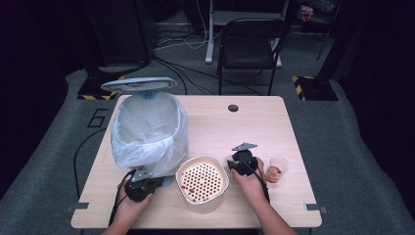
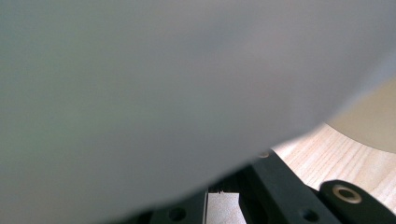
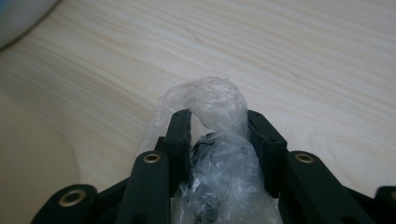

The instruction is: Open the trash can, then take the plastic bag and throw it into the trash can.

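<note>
So the right gripper [image 3: 219, 126] is clenched on a wad of plastic wrap [image 3: 219, 154] at lower center-right of the high view, and the bin [image 1: 147, 127] sits up-left of it past the strainer bowl [image 1: 202, 181], beside the left gripper [image 1: 142, 185], whose jaw state I can't tell.

A clear plastic cup [image 1: 276, 167] with a reddish residue in its bottom stands near the right edge of the pale wooden table [image 1: 254, 127], which has a small dark round hole [image 1: 233, 107] near its far edge. Beyond the table, on the grey carpet, a black folding chair [image 1: 249, 44] faces it, with loose cables [image 1: 176, 41] trailing across the floor behind.
</note>
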Motion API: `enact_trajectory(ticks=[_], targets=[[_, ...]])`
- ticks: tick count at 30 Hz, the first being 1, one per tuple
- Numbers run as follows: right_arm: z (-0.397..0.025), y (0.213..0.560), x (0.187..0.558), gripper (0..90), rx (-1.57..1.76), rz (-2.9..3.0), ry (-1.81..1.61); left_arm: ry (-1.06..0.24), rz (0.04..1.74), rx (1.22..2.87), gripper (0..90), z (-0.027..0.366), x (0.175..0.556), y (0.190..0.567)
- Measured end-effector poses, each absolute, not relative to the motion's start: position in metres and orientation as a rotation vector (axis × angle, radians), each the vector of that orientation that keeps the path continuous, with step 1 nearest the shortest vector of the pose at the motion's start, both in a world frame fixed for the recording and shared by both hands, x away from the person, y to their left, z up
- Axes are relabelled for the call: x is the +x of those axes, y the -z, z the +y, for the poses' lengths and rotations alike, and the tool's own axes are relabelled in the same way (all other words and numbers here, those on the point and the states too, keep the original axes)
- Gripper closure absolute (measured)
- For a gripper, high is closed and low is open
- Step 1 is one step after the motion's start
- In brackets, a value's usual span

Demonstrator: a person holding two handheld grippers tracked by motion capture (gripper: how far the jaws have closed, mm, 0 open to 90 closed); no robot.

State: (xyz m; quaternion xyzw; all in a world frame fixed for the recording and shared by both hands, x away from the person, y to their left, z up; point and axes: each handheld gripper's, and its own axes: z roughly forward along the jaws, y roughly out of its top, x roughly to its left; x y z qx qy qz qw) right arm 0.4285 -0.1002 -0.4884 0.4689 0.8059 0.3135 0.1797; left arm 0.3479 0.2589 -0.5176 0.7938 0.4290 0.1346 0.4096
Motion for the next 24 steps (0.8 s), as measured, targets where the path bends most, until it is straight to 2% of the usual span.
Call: enact_trajectory(ticks=[11, 18, 24], targets=[[-0.109, 0.406, 0.421, 65.2, 1.181, 2.245, -1.043, -0.327, 1.071, 2.007, 90.0, 0.26, 0.349, 0.517], [-0.092, 0.357, 0.418, 65.2, 1.067, 2.258, -1.112, -0.332, 1.086, 1.996, 90.0, 0.259, 0.348, 0.517], [-0.073, 0.331, 0.424, 65.2, 0.992, 2.27, -1.141, -0.33, 1.07, 2.008, 90.0, 0.259, 0.349, 0.517]])
